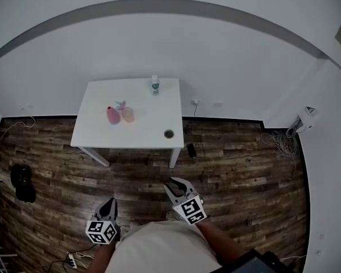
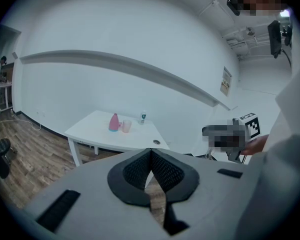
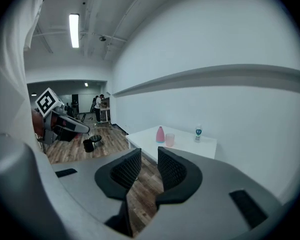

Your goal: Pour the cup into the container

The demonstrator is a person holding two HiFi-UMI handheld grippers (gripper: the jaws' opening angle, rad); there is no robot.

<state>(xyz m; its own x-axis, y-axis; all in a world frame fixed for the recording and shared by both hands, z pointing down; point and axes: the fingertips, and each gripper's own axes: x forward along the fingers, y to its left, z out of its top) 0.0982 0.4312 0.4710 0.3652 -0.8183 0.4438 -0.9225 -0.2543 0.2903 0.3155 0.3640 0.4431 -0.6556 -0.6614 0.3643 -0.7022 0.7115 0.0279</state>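
**Pink cup and pink container wait on the table, both my grippers hang back empty**

Pale pink and see-through, the cup (image 1: 128,115) stands upright on the white table (image 1: 142,134), towards its left half. Touching it or just beside it on the left stands the deeper pink container (image 1: 112,115), taller and tapering at the top. I cannot tell from here what the cup holds.

Further back, at the table's far edge by the wall, stands a small bottle (image 1: 154,85) with a green label. Near the front right corner there is a round hole (image 1: 169,133) in the tabletop. The table stands against a white wall on a dark wooden plank floor (image 1: 238,169).

Now my grippers, both well short of the table, over the floor and pointing towards it. My left gripper (image 1: 108,208) is low at my left side, its ribbed black pads pressed together with nothing between them. My right gripper (image 1: 178,183) reaches a little further forward. Its jaws stand a narrow gap apart, and through the gap I see only floorboards, nothing held.

A black bag (image 1: 23,182) lies on the floor far to my left, and loose cables (image 1: 281,141) are heaped by the right wall.
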